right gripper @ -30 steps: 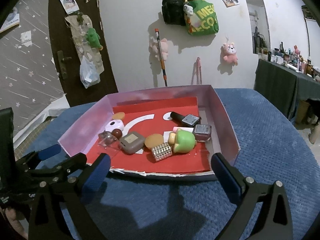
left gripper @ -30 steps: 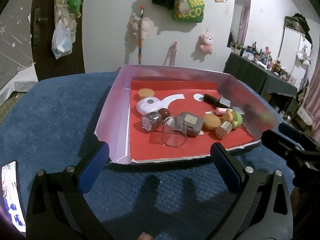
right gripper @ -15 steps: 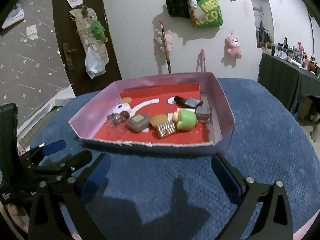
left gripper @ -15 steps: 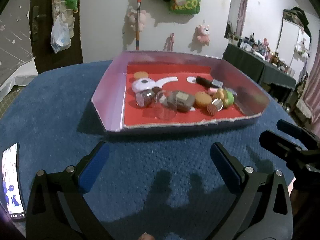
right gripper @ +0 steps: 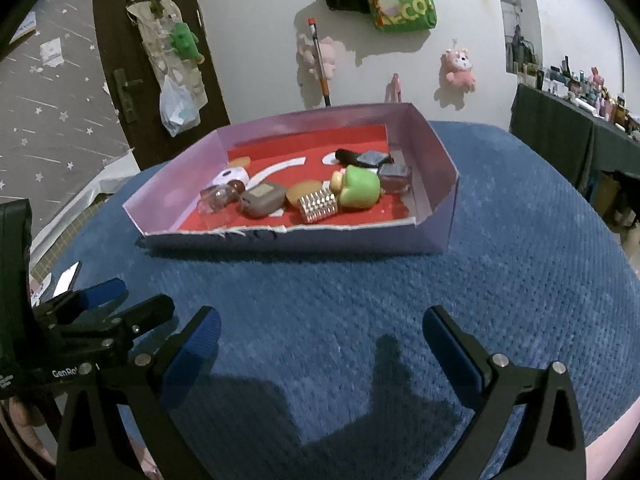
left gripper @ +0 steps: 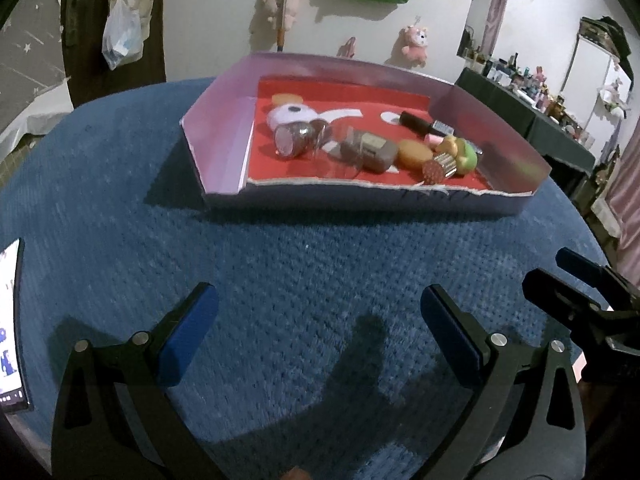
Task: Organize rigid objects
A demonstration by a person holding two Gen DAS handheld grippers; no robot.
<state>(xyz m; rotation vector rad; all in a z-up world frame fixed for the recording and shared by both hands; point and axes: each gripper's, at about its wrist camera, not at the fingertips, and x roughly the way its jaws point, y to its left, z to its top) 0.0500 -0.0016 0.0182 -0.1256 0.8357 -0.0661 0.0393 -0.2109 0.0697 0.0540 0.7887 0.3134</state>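
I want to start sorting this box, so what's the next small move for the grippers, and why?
Probably bring the right gripper forward and over the near wall of the box, toward the studded silver piece closest to that wall. Both grippers are open and empty above the blue cloth, short of the box, and the left gripper is no closer.

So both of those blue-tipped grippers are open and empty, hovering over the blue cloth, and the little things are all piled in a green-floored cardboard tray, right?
Nearly. The shallow cardboard tray has a red floor, not green; the right wrist view shows it plainly, with lilac walls around it. The rest holds: the left gripper and right gripper are both open and empty over the blue textured cloth.
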